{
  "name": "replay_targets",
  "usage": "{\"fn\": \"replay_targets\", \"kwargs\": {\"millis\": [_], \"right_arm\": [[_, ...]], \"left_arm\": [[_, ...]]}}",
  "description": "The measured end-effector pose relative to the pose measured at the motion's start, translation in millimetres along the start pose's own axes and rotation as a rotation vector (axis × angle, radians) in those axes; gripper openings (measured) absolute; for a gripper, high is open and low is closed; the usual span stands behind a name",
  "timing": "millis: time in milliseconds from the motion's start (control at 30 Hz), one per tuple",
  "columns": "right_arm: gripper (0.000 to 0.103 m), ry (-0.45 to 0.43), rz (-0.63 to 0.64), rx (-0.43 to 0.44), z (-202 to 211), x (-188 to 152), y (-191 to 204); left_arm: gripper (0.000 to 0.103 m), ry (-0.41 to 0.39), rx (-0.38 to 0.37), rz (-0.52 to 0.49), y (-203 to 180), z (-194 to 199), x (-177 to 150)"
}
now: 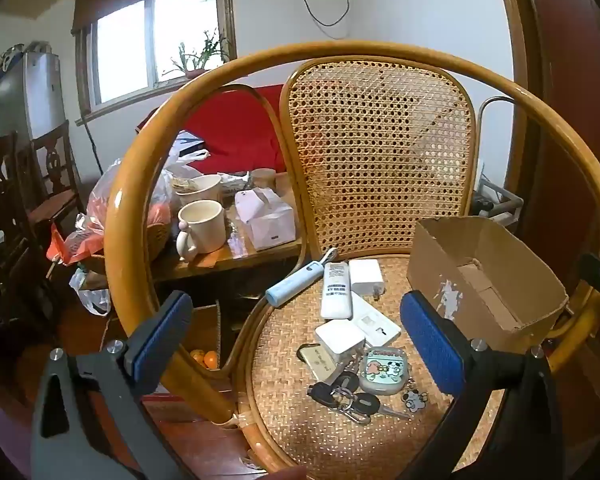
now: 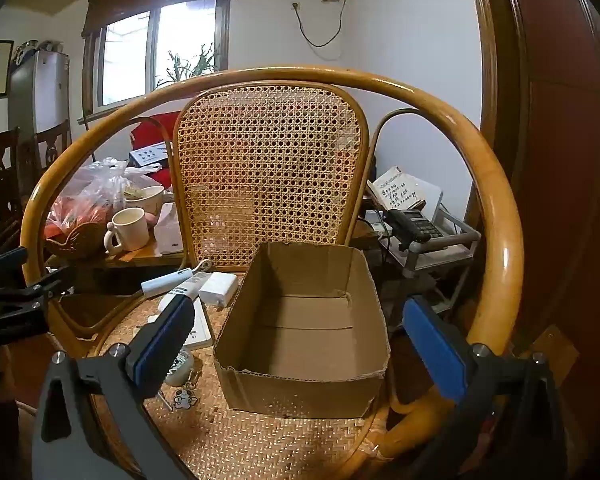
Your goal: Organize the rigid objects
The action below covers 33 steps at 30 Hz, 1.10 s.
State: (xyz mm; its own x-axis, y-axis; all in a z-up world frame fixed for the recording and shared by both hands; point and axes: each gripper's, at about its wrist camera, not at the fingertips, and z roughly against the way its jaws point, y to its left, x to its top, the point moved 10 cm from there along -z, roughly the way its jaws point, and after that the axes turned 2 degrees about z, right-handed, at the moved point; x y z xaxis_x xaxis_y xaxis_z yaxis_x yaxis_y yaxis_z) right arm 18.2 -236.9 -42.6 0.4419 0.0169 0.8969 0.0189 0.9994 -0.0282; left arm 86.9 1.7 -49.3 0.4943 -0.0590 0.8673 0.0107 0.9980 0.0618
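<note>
Woven rattan forms the round seat point(image 1: 300, 432) of a cane-backed armchair, where the small rigid things lie in a loose cluster. From the left wrist view the left gripper point(image 1: 300, 336) hangs above that cluster with its jaws spread wide and holding nothing: a white square charger block point(image 1: 338, 340) sits between the blue pads, a white slim remote point(image 1: 335, 294) at 12 o'clock, a pale-blue tube-shaped device point(image 1: 294, 284) at 11, black keys on a ring point(image 1: 346, 396) at 6. The right gripper point(image 2: 300, 340), equally wide and bare, frames an open brown cardboard box point(image 2: 300, 384), unfilled, standing at 3 o'clock from the cluster.
</note>
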Motion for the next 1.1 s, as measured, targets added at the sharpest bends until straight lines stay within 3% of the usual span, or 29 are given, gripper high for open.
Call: {"fn": "replay_targets", "kwargs": {"millis": [1100], "right_arm": [[0.103, -0.003, 0.013, -0.012, -1.7, -2.0, -0.2]], "left_arm": [[0.103, 0.037, -0.015, 0.013, -0.3, -5.2, -7.5]]}}
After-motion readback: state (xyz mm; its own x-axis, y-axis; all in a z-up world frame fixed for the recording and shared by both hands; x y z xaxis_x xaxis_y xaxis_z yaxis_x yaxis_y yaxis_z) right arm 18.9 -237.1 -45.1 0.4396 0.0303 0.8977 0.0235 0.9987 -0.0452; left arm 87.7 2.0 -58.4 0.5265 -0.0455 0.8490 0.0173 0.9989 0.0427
